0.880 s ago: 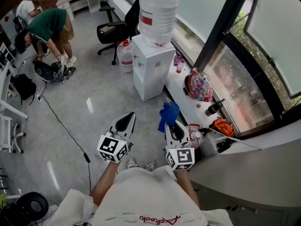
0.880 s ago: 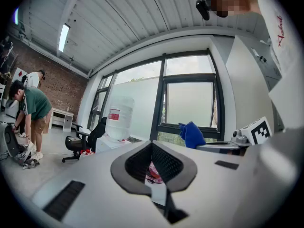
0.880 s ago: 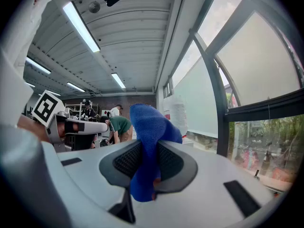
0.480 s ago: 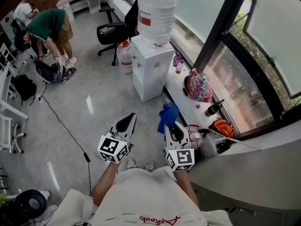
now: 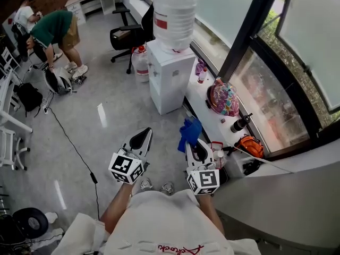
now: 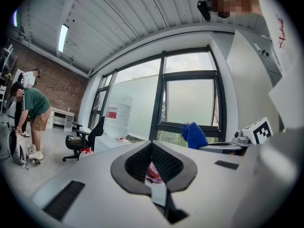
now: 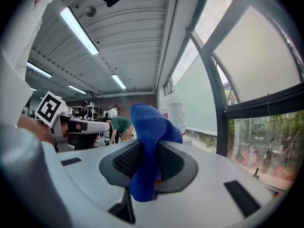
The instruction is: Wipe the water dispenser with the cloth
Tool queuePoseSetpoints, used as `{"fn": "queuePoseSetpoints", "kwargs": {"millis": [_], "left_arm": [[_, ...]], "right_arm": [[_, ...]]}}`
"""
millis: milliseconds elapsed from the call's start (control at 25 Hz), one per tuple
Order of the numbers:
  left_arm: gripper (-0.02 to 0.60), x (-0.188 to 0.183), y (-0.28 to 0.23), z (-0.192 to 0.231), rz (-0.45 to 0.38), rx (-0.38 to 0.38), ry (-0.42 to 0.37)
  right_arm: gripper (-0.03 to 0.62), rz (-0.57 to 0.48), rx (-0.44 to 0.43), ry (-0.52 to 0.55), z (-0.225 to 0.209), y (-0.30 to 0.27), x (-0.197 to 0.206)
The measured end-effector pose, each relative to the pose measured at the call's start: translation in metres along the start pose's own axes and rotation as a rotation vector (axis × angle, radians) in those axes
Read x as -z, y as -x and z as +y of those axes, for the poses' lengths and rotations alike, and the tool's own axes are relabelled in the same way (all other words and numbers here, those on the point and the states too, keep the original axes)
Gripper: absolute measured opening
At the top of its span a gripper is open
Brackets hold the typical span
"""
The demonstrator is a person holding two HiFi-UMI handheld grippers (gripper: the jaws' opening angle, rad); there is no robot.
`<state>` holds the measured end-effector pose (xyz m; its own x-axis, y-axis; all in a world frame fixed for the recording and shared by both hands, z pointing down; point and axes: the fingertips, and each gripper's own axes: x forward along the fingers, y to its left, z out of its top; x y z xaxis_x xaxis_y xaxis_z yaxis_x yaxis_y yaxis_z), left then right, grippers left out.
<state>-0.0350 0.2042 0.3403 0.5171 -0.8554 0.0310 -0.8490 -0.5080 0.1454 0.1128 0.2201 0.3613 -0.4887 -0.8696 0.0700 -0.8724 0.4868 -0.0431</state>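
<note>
Water dispenser [image 5: 169, 81]: white cabinet, upright on the floor just beside the window ledge [image 5: 212, 113], well apart from both grippers, untouched. Cloth [image 5: 190, 130]: blue, bunched, pinched between the jaws of the right gripper [image 5: 193, 142], with a good bulk left free beyond the tips. Left gripper [image 5: 141, 138]: jaws pressed together, nothing between them.

Step judged as approach, ahead of any wiping. Recommended:
- Close on the cabinet first.
- Keep the pinch firm.
- Present the free bulk of the cloth flat to the panel, not the jaw tips.
- Work from the top downward, well clear of the bottle neck.
- Brace with the left gripper against any rocking.

Containers:
- Large inverted bottle [image 5: 174, 15] seated on the dispenser top, translucent, fill level not determinable.
- Smaller red-capped jug [image 5: 141, 61] on the floor at the cabinet's far side, touching or just beside, contents not determinable.
- Dark bottle [image 5: 240, 122] lying on the ledge, contents hidden.
</note>
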Motion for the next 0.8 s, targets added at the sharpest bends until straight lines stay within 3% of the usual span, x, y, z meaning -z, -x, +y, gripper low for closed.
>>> {"fn": "queuePoseSetpoints", "kwargs": {"millis": [480, 800], "left_arm": [[0.011, 0.026, -0.028, -0.014, 0.028, -0.028, 0.021], [0.011, 0.026, -0.061, 0.004, 0.027, -0.028, 0.025]], "right_arm": [[0.097, 0.03, -0.008, -0.012, -0.042, 0.006, 0.019], [0.097, 0.038, -0.005, -0.016, -0.062, -0.022, 0.022]]}}
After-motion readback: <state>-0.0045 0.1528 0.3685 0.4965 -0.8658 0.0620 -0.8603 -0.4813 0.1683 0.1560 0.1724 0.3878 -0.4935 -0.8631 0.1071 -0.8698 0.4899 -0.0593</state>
